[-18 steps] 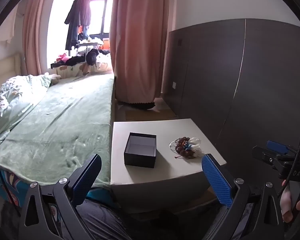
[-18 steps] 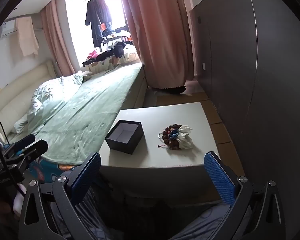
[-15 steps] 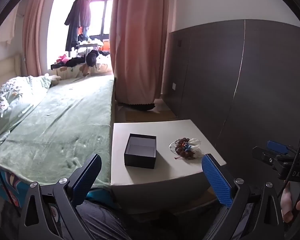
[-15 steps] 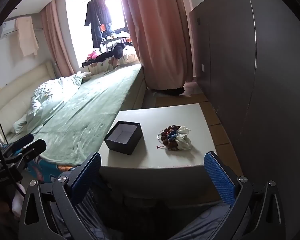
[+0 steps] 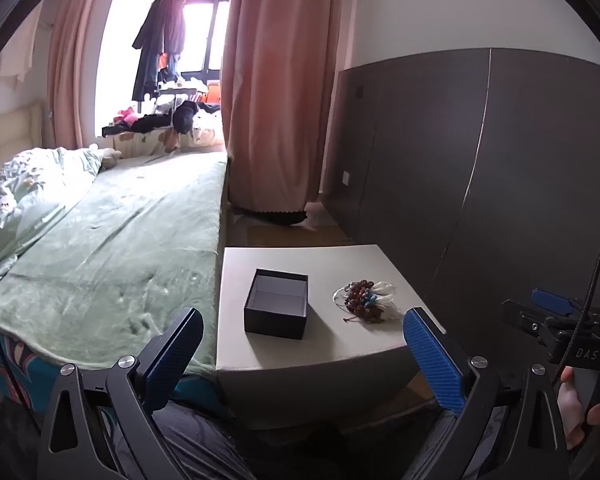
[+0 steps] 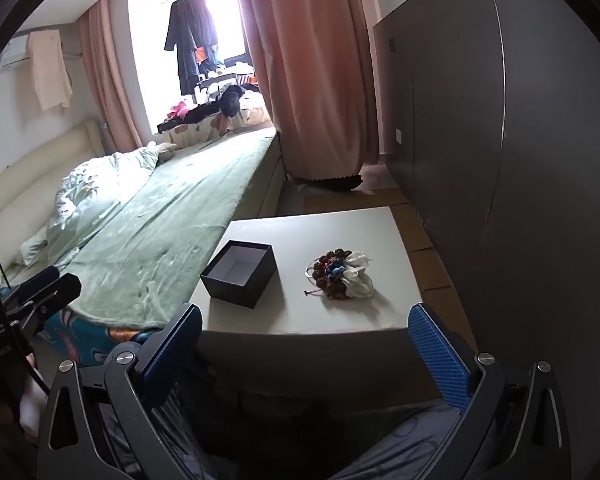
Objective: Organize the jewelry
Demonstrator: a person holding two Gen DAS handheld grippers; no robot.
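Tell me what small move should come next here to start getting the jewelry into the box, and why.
Probably ease the right gripper forward toward the jewelry pile. Both grippers are open, empty and short of the white table, the pile sits on the right gripper's side, and the black box beside it is open and looks empty.

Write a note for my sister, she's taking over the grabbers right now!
Left tool: open, empty, held short of the table.
Right tool: open, empty, also short of the table.
Black box: lid off, nothing visible inside, on the white table beside the bed.
Jewelry pile, brown beads with a white pouch: on the table right of the box.
Done: nothing.
Left: move the jewelry into the box.
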